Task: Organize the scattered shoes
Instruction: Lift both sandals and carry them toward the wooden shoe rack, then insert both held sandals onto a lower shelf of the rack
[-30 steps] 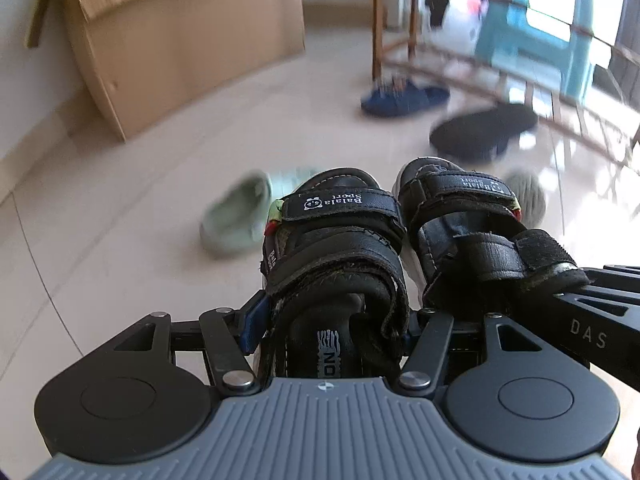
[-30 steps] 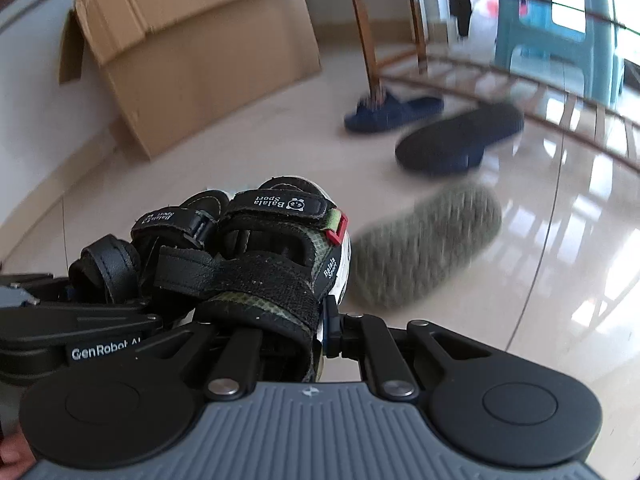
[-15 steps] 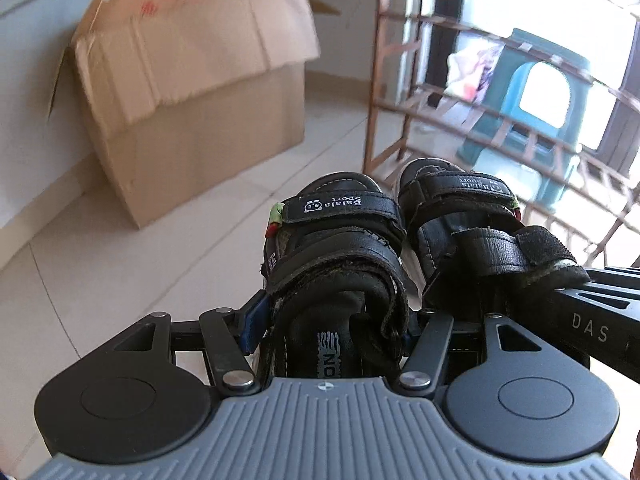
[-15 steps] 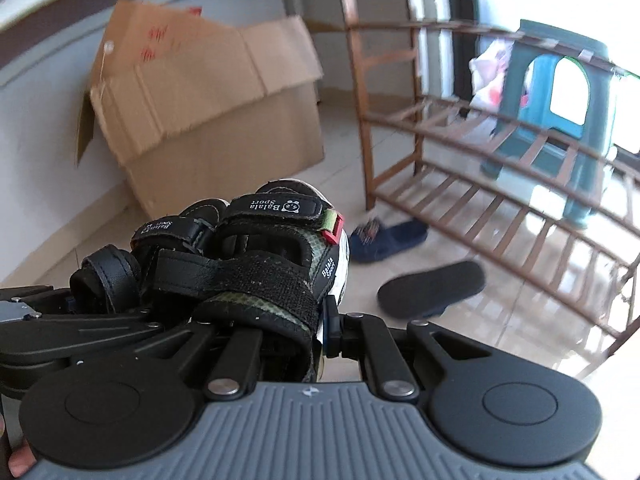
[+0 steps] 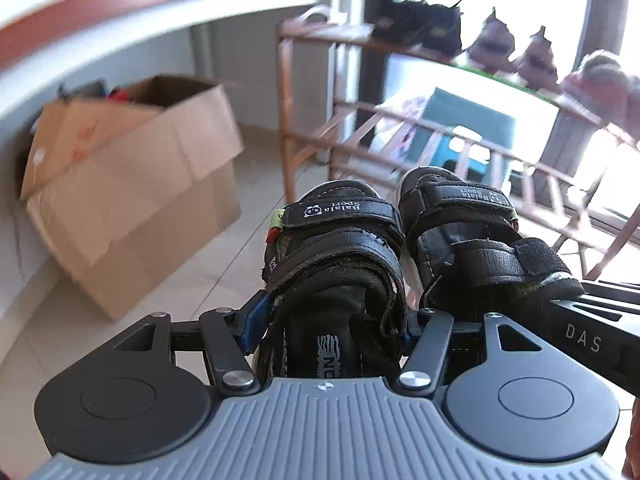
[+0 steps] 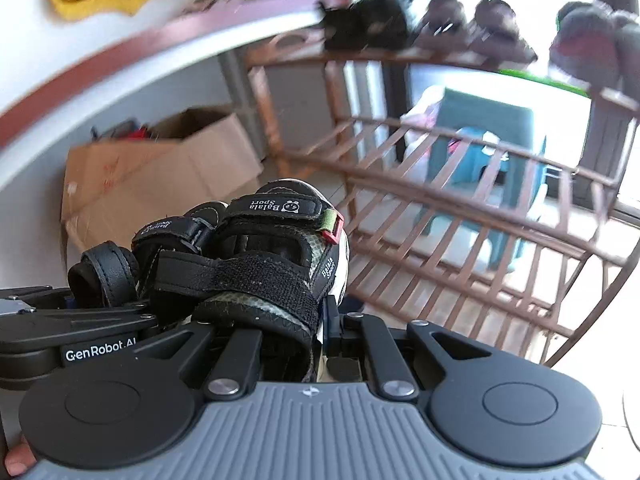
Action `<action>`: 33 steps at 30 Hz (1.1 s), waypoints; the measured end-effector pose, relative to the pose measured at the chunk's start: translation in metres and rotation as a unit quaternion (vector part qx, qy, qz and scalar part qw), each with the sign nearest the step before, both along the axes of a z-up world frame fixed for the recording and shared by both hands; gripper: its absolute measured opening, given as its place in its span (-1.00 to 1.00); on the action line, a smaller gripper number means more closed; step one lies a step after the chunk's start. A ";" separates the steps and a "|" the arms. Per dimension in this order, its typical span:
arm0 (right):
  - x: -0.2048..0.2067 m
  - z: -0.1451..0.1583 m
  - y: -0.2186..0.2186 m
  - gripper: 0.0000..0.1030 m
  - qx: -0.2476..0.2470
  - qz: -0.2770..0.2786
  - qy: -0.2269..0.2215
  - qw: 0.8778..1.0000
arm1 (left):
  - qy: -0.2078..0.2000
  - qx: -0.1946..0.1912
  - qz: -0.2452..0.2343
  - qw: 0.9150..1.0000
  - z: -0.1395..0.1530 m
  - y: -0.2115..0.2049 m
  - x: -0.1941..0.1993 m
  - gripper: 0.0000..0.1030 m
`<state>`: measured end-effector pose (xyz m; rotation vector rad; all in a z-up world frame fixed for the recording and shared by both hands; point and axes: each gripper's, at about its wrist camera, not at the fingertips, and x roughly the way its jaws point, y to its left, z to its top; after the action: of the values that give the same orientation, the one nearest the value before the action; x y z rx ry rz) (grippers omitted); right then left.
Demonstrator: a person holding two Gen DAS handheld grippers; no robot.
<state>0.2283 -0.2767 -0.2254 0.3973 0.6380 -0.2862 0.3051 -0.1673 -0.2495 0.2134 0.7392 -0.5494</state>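
We hold one black strapped sandal in each gripper, both lifted off the floor in front of the wooden shoe rack (image 5: 460, 152). Our left gripper (image 5: 332, 320) has its jaws clenched on the heel end of the left-hand sandal (image 5: 336, 248), toe pointing toward the rack. Our right gripper (image 6: 288, 332) has its jaws clenched the same way on the right-hand sandal (image 6: 272, 256). The two sandals sit side by side, just beside each other, short of the rack's slatted middle shelf. On the rack's top shelf we see a row of blurred shoes: a dark pair (image 5: 416, 24) at the left end, then a brown pair (image 5: 516, 48), then a pinkish one (image 5: 604, 80). Behind the rack stands a teal plastic stool (image 6: 488, 148). Left of the rack, against the wall, sits an open cardboard box (image 5: 132, 184) on the tiled floor (image 5: 192, 280).
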 end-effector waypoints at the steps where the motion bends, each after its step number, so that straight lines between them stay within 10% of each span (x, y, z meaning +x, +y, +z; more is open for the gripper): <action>1: 0.000 0.011 -0.010 -0.80 0.001 -0.007 -0.002 1.000 | -0.002 0.002 -0.009 1.000 0.013 -0.012 0.004 0.21; 10: 0.003 0.044 -0.096 -0.80 0.018 -0.067 0.009 0.998 | 0.012 0.021 -0.075 0.997 0.055 -0.103 0.035 0.21; 33: 0.011 -0.117 -0.253 -0.80 0.002 -0.296 0.030 0.955 | 0.018 0.008 -0.261 0.965 -0.089 -0.326 0.080 0.20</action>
<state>0.2392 -0.5299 -0.3426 0.5831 0.5679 -0.8723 0.3856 -0.4935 -0.3386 0.4193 0.7224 -1.0506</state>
